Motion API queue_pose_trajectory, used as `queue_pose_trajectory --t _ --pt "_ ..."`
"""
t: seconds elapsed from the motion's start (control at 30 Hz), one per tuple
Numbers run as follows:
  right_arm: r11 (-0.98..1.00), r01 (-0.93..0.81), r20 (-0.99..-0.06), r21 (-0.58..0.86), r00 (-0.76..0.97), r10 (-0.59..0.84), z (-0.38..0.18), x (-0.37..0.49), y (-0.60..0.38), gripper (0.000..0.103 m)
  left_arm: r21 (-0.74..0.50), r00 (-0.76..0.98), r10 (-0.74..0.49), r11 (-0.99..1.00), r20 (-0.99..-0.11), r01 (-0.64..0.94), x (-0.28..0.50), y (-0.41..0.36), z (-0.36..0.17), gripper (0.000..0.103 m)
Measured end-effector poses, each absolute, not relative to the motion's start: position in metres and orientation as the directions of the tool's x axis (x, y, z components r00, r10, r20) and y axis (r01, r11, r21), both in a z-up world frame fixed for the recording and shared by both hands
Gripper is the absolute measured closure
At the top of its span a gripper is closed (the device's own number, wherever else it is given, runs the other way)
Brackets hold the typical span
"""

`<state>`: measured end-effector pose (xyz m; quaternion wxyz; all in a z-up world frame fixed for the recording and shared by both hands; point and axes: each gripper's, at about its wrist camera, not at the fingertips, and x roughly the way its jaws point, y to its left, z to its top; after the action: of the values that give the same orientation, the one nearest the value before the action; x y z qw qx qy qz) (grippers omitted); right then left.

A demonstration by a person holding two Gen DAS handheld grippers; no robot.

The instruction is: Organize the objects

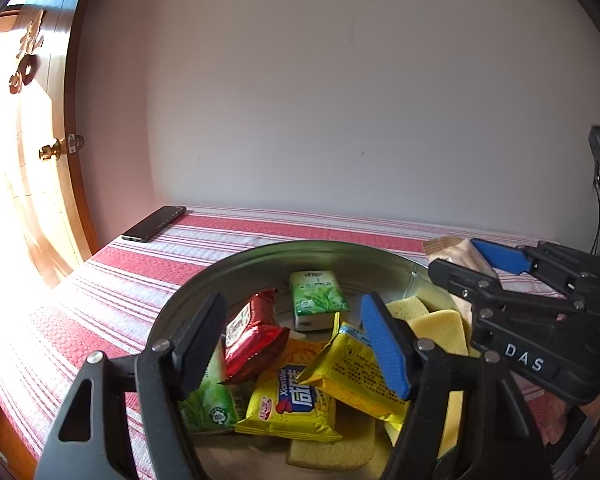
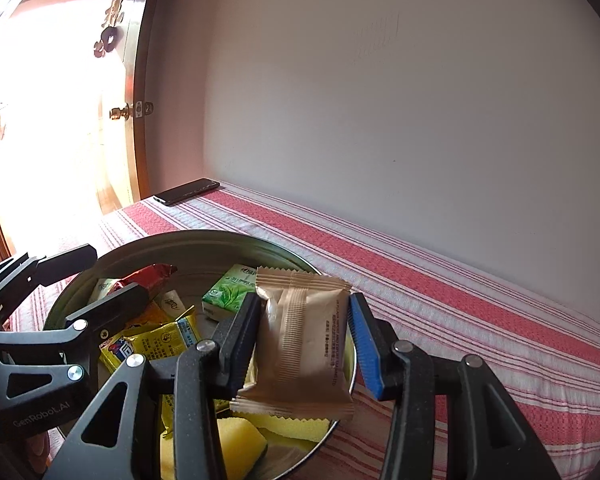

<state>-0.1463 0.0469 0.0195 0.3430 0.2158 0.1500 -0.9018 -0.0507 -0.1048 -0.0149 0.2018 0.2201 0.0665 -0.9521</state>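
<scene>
A round metal tin [image 1: 300, 246] [image 2: 180, 236] stands on the striped cloth. It holds a green tissue pack [image 1: 318, 298] [image 2: 228, 290], a red snack packet [image 1: 252, 332], yellow snack packets [image 1: 292, 404] and yellow sponges [image 1: 440, 328] [image 2: 240, 444]. My left gripper [image 1: 294, 320] [image 2: 116, 272] hovers open over the tin's middle with nothing between its fingers. My right gripper [image 2: 304, 304] [image 1: 456, 254] is shut on a beige snack packet [image 2: 304, 344] [image 1: 448, 248], which hangs upright over the tin's right rim.
A black phone [image 1: 154, 224] [image 2: 188, 191] lies at the table's far left corner. The red-and-white striped cloth [image 2: 460, 320] stretches to the right beside a white wall. A wooden door [image 1: 40, 160] stands at the left, in bright glare.
</scene>
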Motion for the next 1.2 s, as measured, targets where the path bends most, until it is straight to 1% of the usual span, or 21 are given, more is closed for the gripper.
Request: queue_pose_trajectory --t 0.03,0.07,0.1,0.17,0.23,0.27,0.43,0.47,0.63,0.73,0.93,1.2 --pt "-0.716 0.685 -0.499 -0.133 -0.671 -0.549 0.017 -0.146 0.043 0.053 -0.037 -0.821 -0.357 -0.909 -0.446 0.415 -0.05 -0.105 -0.015 0.029" --pt "-0.716 0.684 -0.502 -0.14 -0.672 -0.544 0.015 -0.145 0.041 0.051 -0.037 -0.82 -0.361 -0.907 -0.445 0.419 -0.05 -0.105 -0.015 0.026" --pt "-0.714 0.686 -0.502 -0.14 -0.671 -0.546 0.014 -0.145 0.04 0.045 -0.041 -0.82 -0.362 -0.906 -0.444 0.422 -0.049 -0.106 -0.015 0.022" --pt "-0.721 0.681 -0.493 -0.126 -0.674 -0.551 0.013 -0.145 0.041 0.039 -0.049 -0.82 -0.364 -0.903 -0.441 0.427 -0.047 -0.109 -0.016 0.018" --pt "-0.725 0.681 -0.483 -0.102 -0.671 -0.562 0.013 -0.145 0.045 0.03 -0.059 -0.822 -0.365 -0.9 -0.437 0.431 -0.044 -0.111 -0.015 0.013" --pt "-0.727 0.681 -0.478 -0.094 -0.671 -0.567 0.014 -0.145 0.047 0.029 -0.062 -0.823 -0.366 -0.899 -0.434 0.433 -0.042 -0.112 -0.014 0.01" --pt "-0.737 0.671 -0.472 -0.083 -0.677 -0.564 0.014 -0.142 0.055 0.029 -0.053 -0.823 -0.372 -0.899 -0.43 0.434 -0.041 -0.108 -0.013 0.001" --pt "-0.737 0.67 -0.47 -0.083 -0.679 -0.564 0.015 -0.14 0.057 0.029 -0.047 -0.82 -0.378 -0.898 -0.43 0.438 -0.041 -0.107 -0.012 0.0" --pt "-0.745 0.663 -0.454 -0.079 -0.689 -0.565 0.018 -0.133 0.062 0.029 -0.031 -0.808 -0.398 -0.89 -0.435 0.455 -0.037 -0.107 -0.01 0.0" --pt "-0.747 0.66 -0.447 -0.073 -0.691 -0.567 0.02 -0.132 0.066 0.029 -0.043 -0.803 -0.402 -0.884 -0.439 0.466 -0.034 -0.11 -0.008 0.0" --pt "-0.746 0.662 -0.444 -0.069 -0.69 -0.572 0.021 -0.129 0.068 0.028 -0.052 -0.805 -0.405 -0.88 -0.434 0.472 -0.031 -0.114 -0.005 0.0" --pt "-0.734 0.675 -0.448 -0.073 -0.68 -0.58 0.018 -0.124 0.066 0.028 -0.029 -0.809 -0.406 -0.887 -0.425 0.461 -0.031 -0.109 -0.008 0.0"
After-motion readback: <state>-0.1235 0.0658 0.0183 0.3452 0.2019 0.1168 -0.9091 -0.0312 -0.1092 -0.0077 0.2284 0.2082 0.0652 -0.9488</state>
